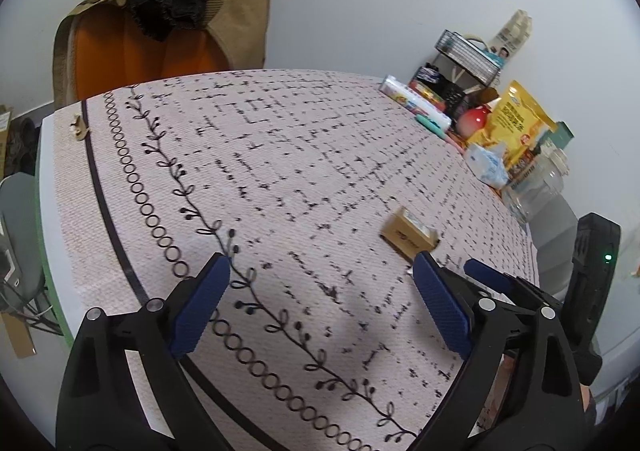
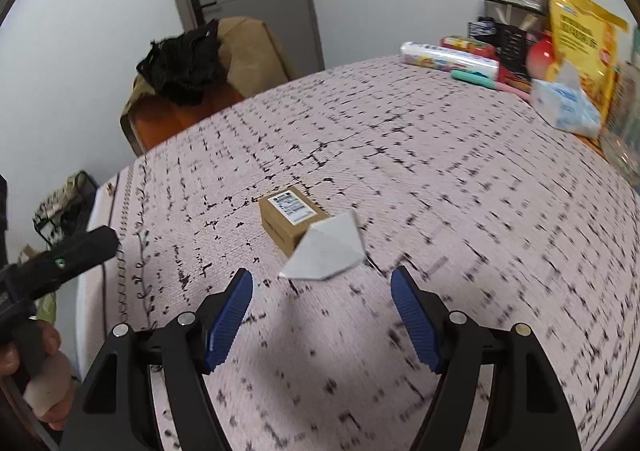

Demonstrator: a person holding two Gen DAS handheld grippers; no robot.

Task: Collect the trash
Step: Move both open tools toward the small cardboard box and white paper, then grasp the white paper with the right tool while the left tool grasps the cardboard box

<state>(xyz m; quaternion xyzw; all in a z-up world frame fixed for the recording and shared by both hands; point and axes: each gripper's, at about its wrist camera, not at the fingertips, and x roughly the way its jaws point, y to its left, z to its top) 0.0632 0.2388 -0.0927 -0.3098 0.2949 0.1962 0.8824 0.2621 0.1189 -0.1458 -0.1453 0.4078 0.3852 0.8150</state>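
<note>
A small brown cardboard box (image 2: 291,218) with a white label lies on the patterned tablecloth (image 2: 440,191). A folded white paper scrap (image 2: 326,251) leans against its near right side. My right gripper (image 2: 322,283) is open and empty, just short of the paper. In the left wrist view the box (image 1: 408,235) sits just beyond my right fingertip (image 1: 430,275). My left gripper (image 1: 320,271) is open and empty over the cloth. The right gripper's body (image 1: 592,271) shows at the right edge.
Along the table's far right stand a yellow snack bag (image 2: 580,39), a tissue pack (image 2: 564,103), a clear jar (image 1: 536,187), a red round object (image 1: 474,121), a wrapped roll (image 2: 448,56) and a wire rack (image 1: 468,51). A chair with a tan coat (image 1: 160,31) stands behind the table.
</note>
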